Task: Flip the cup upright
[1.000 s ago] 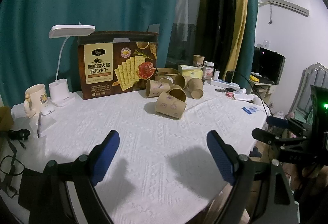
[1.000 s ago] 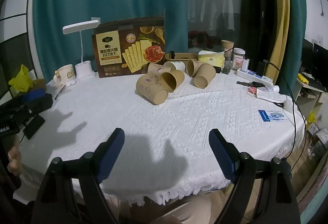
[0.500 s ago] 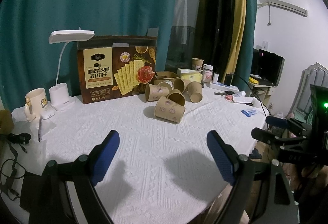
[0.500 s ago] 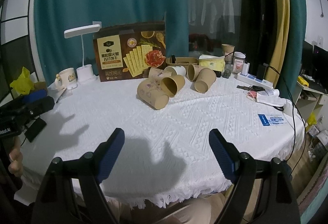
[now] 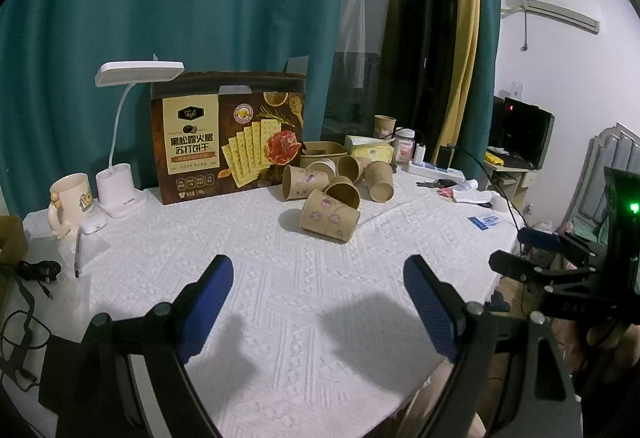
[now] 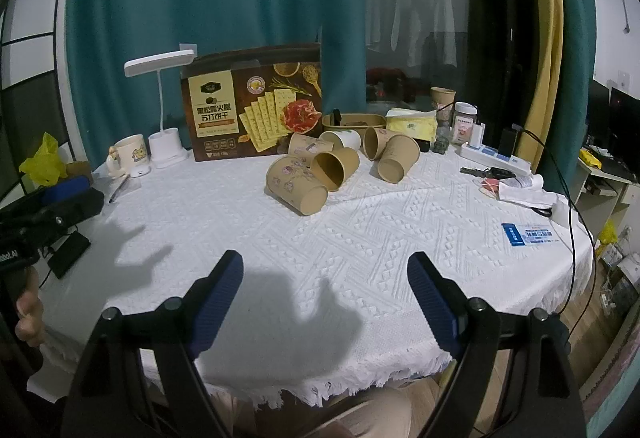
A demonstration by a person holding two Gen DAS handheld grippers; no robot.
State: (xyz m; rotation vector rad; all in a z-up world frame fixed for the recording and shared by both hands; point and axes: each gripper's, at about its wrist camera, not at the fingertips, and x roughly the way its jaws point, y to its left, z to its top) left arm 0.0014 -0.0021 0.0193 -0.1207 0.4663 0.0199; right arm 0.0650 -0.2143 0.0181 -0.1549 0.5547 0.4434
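Right wrist view, cup [image 6: 295,185] tipped over, well beyond gripper [image 6: 325,272]

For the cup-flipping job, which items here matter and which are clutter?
Job: tipped paper cups, left hand-held gripper, right hand-held gripper, both open.
Clutter: cracker box, desk lamp, mug, blue card, power strip.

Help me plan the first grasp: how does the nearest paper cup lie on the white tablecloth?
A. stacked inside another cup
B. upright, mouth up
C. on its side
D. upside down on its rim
C: the nearest paper cup lies on its side on the tablecloth, flowered wall showing.
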